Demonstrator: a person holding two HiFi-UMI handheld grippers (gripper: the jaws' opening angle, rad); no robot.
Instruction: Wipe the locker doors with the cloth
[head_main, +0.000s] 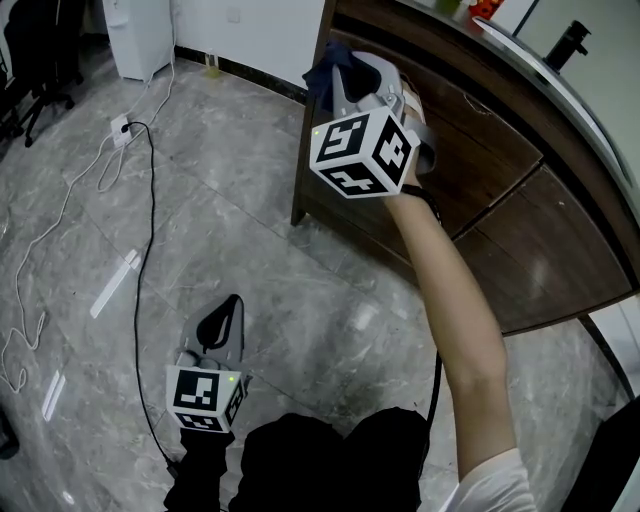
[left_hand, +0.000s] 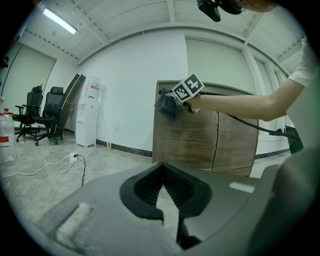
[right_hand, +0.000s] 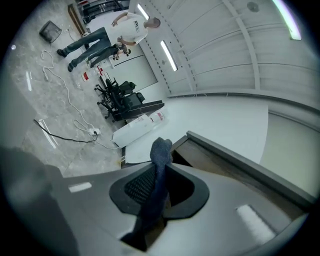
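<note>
The right gripper is held high at arm's length by the upper left corner of the brown wooden locker, its jaws closed on a dark blue cloth. In the right gripper view the cloth runs as a narrow fold between the two jaws and sticks out past their tips, with the locker's top edge just beyond it. From the left gripper view the cloth sits at the top left corner of the left-hand door, seemingly against the wood, though actual contact cannot be made out. A second door stands to its right, both doors shut. The left gripper hangs low near the person's body, over the grey tiled floor and well apart from the locker; its jaws are together at the tips and hold nothing, as the left gripper view shows. A black cable trails across the floor to a white power strip, and a white water dispenser stands against the wall to the left of the locker.
</note>
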